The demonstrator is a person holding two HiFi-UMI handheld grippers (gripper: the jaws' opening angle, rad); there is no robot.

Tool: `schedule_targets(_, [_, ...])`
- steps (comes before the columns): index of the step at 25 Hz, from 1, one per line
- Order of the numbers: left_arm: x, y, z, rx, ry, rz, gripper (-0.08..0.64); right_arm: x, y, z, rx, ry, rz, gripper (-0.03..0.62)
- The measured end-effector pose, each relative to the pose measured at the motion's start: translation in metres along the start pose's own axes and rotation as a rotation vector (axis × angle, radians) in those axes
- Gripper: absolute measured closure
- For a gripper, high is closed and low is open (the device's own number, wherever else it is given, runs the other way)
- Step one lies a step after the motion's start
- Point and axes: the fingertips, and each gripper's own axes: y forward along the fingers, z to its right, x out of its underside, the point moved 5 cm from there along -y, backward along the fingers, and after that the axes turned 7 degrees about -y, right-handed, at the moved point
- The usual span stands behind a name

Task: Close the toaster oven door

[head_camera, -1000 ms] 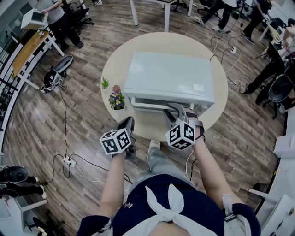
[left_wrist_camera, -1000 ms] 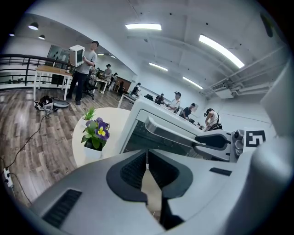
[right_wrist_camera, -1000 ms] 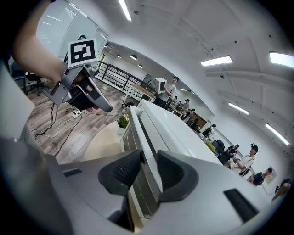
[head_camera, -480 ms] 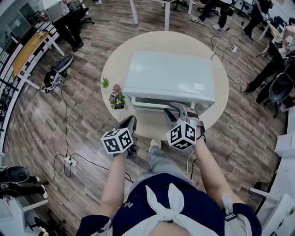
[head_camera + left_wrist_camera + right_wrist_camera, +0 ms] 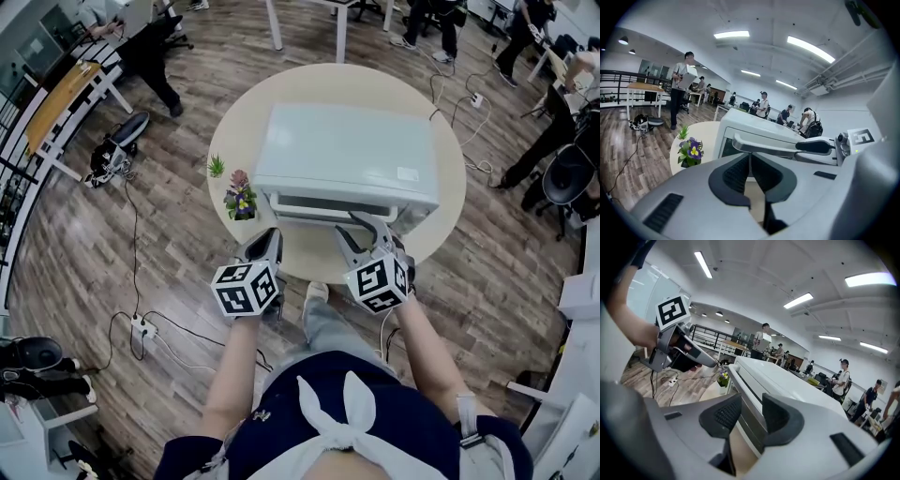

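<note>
The white toaster oven [image 5: 347, 155] stands on the round table [image 5: 305, 261] with its door up against the front. The door's handle bar [image 5: 764, 145] runs across that front. My right gripper [image 5: 364, 232] is at the handle's right part. Its jaws have just been opening, and in the right gripper view [image 5: 750, 416] the handle edge lies between them without either pad pressing on it. My left gripper [image 5: 265, 246] hangs a little short of the oven's left front, shut on nothing [image 5: 751, 164].
A pot of purple flowers [image 5: 240, 199] and a small green plant [image 5: 217, 167] sit on the table left of the oven. Cables and a power strip [image 5: 141, 328] lie on the wood floor. People and desks ring the room.
My right gripper has rolled and its jaws have spread wider around the handle. My left gripper has risen slightly and come closer to the oven front, still shut.
</note>
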Motion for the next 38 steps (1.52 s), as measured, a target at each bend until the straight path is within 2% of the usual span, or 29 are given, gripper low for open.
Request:
schedule_targets(5, [-0.007, -0.005, 0.018, 0.024, 0.047, 0.043, 0.528, -0.006, -0.011, 0.002, 0.003, 0.181, 0.059, 0.476])
schedule_targets(11, [-0.008, -0.008, 0.039, 0.054, 0.060, 0.073, 0.528, -0.015, -0.022, 0.002, 0.027, 0.269, 0.101, 0.552])
schedule_targets(15, [-0.005, -0.011, 0.054, 0.081, 0.080, 0.080, 0.528, -0.021, -0.028, 0.000, 0.038, 0.282, 0.130, 0.585])
schedule_targets(29, [0.008, -0.021, 0.083, 0.107, 0.221, 0.090, 0.535, -0.018, -0.042, -0.020, -0.058, 0.439, 0.169, 0.589])
schedule_targets(38, [0.012, -0.034, 0.091, 0.117, 0.270, 0.106, 0.538, -0.025, -0.048, -0.030, -0.069, 0.443, 0.179, 0.590])
